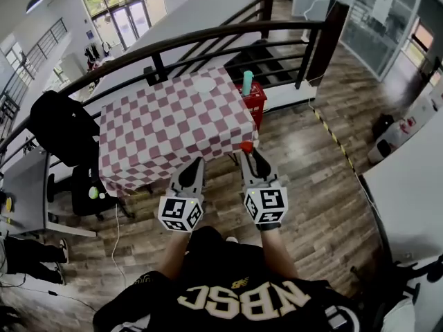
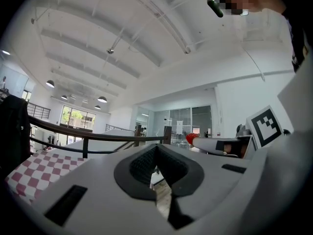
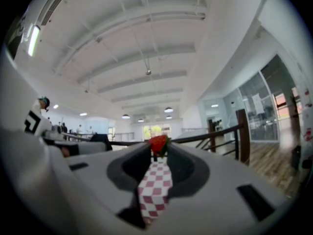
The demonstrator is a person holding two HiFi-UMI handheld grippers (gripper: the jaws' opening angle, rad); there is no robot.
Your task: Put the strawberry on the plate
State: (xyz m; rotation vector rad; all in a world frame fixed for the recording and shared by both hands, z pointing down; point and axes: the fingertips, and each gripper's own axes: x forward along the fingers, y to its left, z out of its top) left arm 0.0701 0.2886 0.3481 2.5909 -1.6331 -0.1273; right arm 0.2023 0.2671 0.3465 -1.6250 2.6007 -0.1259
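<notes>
**Strawberry in the right claw, plate waiting far ahead and to the left**

The big table (image 1: 159,133) with the red and white checked cloth is standing in front of the person, right up against the dark railing (image 1: 208,37). The white plate (image 1: 205,84) is sitting on the far side of the table, close to the railing. Nothing is lying on it yet.

The left claw (image 1: 196,163) is hanging out in front of the near edge of the table. Its jaws are pressing together at the tips and are holding nothing.

The right claw (image 1: 246,152) is hanging beside it, by the near right corner of the table. Its jaws are standing a little apart because they are pinching the small red strawberry (image 1: 246,146) right at their tips. In the right gripper view the strawberry (image 3: 158,143) is sitting up between the two tips, with the checked cloth showing below it.

So the strawberry is up in the air at the near corner, well apart from the plate. From the right claw, the plate is lying straight ahead across the table and a bit over to the left. I think the right claw is needing to reach forward and left over the cloth before letting go.
</notes>
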